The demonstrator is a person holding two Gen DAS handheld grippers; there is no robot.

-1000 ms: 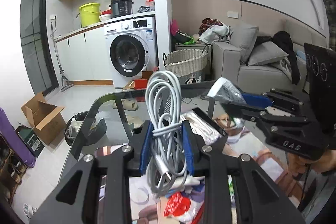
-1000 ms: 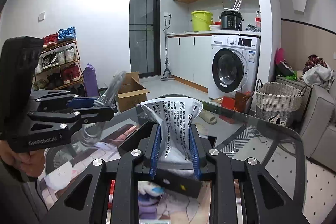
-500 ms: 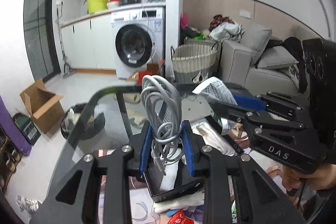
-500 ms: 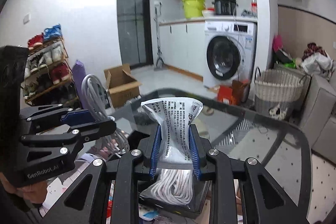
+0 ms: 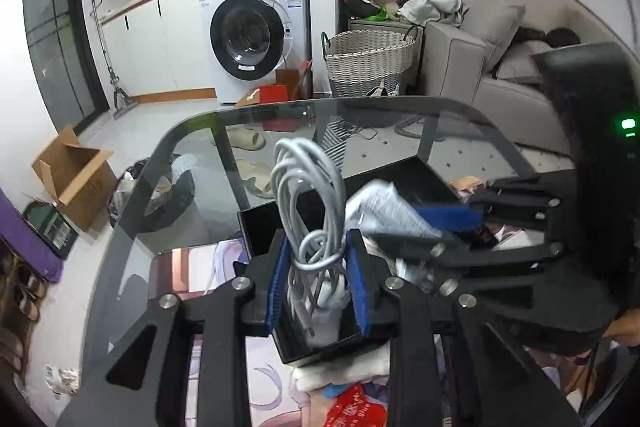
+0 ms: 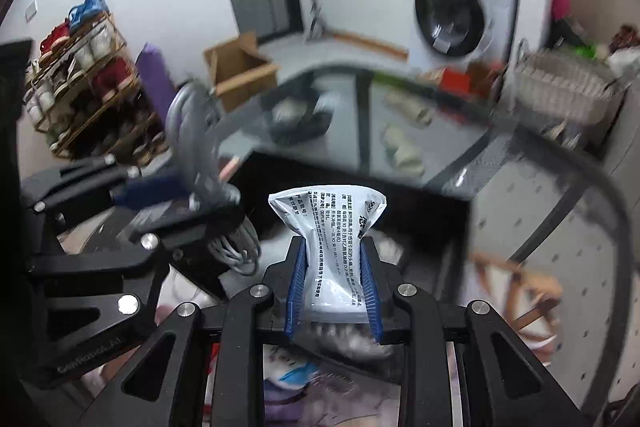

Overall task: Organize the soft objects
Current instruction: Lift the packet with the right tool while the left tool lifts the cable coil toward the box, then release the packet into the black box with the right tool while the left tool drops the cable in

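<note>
Both claws have dropped toward the black box [image 5: 256,227] on the glass worktop [image 5: 192,163]. The left claw [image 5: 318,283] grips a coiled grey cable [image 5: 308,187] above the box; the right claw [image 6: 333,287] grips a white packet [image 6: 332,227] beside it. Only the right view shows the shoe rack [image 6: 80,87].

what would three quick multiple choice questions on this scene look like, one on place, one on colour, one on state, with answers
1. Where is the black box?
A. on the glass table
B. on the floor
C. on the washing machine

2. What colour are the left gripper pads?
A. red
B. blue
C. yellow

3. What state is the right gripper in?
A. wide open
B. shut on a white packet
C. shut on a shoe

Answers:
1. A, the box stands on the glass table.
2. B, blue pads flank the grey cable.
3. B, its pads pinch the white packet.
</note>
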